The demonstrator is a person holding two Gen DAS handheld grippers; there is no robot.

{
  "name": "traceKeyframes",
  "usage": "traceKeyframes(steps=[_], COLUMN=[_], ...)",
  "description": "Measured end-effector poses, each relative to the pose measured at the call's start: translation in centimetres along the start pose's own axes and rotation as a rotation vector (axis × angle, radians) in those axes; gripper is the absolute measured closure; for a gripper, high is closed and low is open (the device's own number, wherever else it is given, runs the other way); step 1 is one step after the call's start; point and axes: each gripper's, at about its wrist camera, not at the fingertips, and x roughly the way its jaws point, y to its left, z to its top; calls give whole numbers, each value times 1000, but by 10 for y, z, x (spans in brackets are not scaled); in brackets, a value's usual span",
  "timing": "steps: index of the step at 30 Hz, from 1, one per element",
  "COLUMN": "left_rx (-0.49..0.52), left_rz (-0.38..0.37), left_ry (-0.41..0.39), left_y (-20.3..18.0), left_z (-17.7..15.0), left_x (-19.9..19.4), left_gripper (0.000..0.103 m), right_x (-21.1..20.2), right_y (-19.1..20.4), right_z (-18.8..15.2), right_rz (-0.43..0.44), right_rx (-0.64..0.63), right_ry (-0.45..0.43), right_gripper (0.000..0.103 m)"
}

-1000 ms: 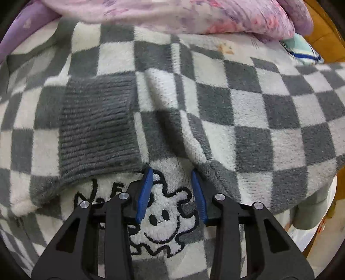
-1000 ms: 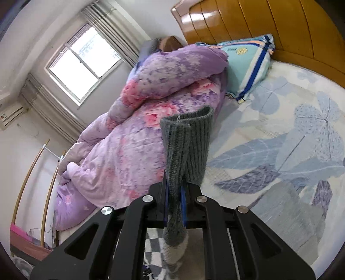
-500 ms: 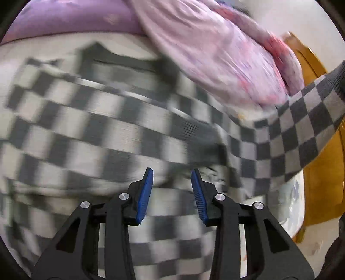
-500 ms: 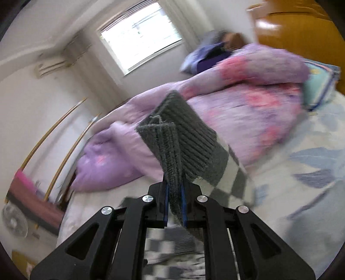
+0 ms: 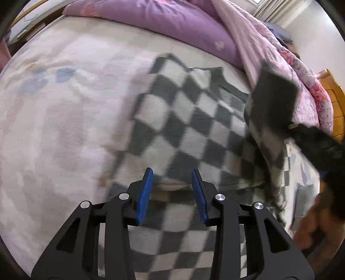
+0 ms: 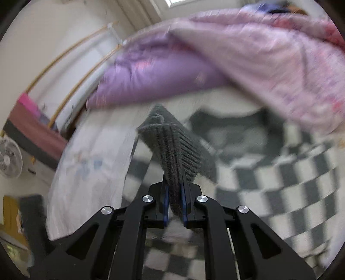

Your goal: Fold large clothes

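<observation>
**Right tongs clamp the ribbed cuff**

The right tongs (image 6: 174, 204) pinch the grey ribbed cuff (image 6: 172, 148), blue pads tight on the knit. Below lies the checkered sweater (image 6: 280, 183), blurred, spread on the pale bed sheet (image 6: 90, 172). A purple quilt (image 6: 215, 64) heaps behind; a white fan (image 6: 9, 160) stands far left.

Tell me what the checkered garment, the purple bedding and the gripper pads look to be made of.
Checkered sweater: soft knit, likely wool or acrylic; its grey cuff, clamped in the right gripper, shows ribbed stitches.
Purple quilt: smooth, puffy woven fabric, probably padded cotton or polyester.
Left gripper pads: blue, ridged, matte, apparently rubber or plastic.
</observation>
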Motion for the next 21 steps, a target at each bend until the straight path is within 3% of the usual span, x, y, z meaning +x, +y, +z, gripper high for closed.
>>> traceKeyframes(steps=[5,10,12,13,15,16,21], left_rx=[-54,-96,-109,-113,-118,-120,-152], left_rz=[18,13,7,5,-1,0,-30], left_ry=[10,19,23,18,12,9,-42], left_y=[45,58,58,56,52,50,34], left_z=[-5,-7,-6,-5,-2,0,14], left_x=[-2,1,3,2,0,-2,-18], left_gripper=[66,66,66,63,59,58,52], right_x=[56,87,86,84,75,65,24], right_y=[20,25,20,18,16,16,0], right_z=[-24,-42,-43,-43,-41,-38,-26], right_rz=[-41,-92,-70,-49,-17,-10,62], right_rx=[-15,-77,-51,-32,2,15,88], right_ry=[101,185,187,194,187,161,89], right_gripper=[94,90,85,78,47,23,21])
